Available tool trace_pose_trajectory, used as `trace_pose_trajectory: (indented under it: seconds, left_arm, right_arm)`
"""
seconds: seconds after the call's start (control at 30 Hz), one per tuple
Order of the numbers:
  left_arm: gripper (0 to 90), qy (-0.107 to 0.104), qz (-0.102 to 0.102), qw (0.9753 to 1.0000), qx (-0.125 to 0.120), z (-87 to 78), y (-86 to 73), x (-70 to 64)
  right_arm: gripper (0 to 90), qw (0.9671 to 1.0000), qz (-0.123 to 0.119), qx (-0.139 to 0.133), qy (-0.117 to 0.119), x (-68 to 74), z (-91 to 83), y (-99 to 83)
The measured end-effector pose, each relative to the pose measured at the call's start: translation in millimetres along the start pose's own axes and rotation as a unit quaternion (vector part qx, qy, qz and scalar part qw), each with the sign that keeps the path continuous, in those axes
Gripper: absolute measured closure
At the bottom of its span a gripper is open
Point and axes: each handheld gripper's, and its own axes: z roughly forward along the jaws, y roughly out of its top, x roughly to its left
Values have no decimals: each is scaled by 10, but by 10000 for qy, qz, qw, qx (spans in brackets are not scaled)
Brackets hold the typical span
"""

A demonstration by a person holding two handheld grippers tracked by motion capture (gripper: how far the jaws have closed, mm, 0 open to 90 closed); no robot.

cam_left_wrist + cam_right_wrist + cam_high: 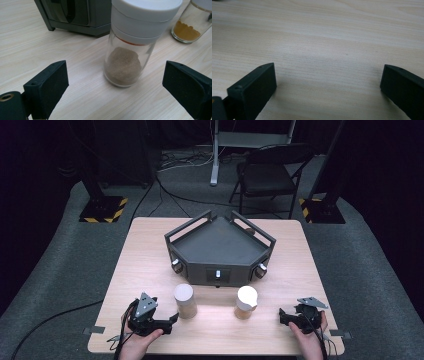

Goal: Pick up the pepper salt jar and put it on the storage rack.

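Observation:
Two glass spice jars with white lids stand on the wooden table (150, 265). The left jar (184, 301) (130, 47) holds grey-brown powder; the right jar (246, 302) (192, 23) holds orange-brown powder. My left gripper (172, 320) (115, 86) rests near the front left, open, its jaws wide apart and pointing at the left jar, which stands just beyond them. My right gripper (283, 316) (328, 82) lies at the front right, open, with only bare table between its jaws.
A dark five-sided tray (172, 240) with raised rails and knobs on its front stands mid-table behind the jars. Beyond the table stand a folding chair (270, 175), stand bases with hazard stripes (102, 210) and floor cables.

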Motion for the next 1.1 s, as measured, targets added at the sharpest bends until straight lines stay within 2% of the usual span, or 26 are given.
trace_pose_trajectory:
  seconds: [0.43, 1.1]
  left_arm:
    - [70, -118, 137, 9998, 54, 182, 53, -115]
    - [92, -185, 62, 9998, 10, 363, 128, -82]
  right_arm:
    - [0, 10000, -5, 2, 11, -1, 0, 1]
    - [0, 10000, -6, 6, 14, -2, -1, 2]
